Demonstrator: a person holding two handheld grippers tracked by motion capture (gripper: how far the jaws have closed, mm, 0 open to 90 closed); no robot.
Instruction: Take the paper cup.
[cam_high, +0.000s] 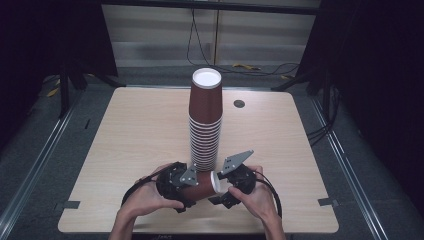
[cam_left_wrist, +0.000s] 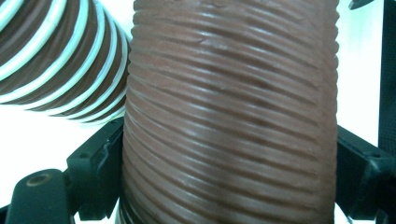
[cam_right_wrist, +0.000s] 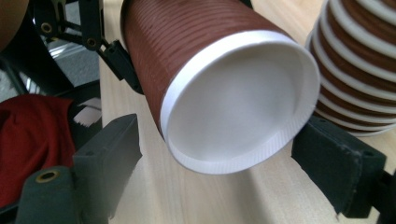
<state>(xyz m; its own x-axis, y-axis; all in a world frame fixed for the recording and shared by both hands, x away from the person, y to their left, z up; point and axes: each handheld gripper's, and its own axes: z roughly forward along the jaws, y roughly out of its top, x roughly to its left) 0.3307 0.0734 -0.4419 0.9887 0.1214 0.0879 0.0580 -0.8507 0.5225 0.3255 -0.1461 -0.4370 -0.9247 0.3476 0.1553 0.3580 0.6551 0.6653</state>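
Observation:
A tall stack of brown ribbed paper cups (cam_high: 205, 130) stands upside down at the middle of the wooden table (cam_high: 140, 130). Just in front of it, a single cup (cam_high: 202, 184) lies level in my left gripper (cam_high: 189, 188), which is shut on the brown wall. In the left gripper view the black jaws press the cup (cam_left_wrist: 233, 93) from both sides, with the stack (cam_left_wrist: 56, 56) behind. The cup's white-rimmed end (cam_right_wrist: 233, 107) faces my right gripper (cam_right_wrist: 224, 163), which is open, with a gap at the left jaw. The stack (cam_right_wrist: 359, 70) is close on the right.
A round grommet hole (cam_high: 239, 103) sits in the table behind the stack. Tape marks (cam_high: 67, 205) lie at the front corners. Cables run over the floor behind the table. Both hands are near the front edge. A red cloth (cam_right_wrist: 28, 140) is below the left gripper (cam_right_wrist: 93, 32).

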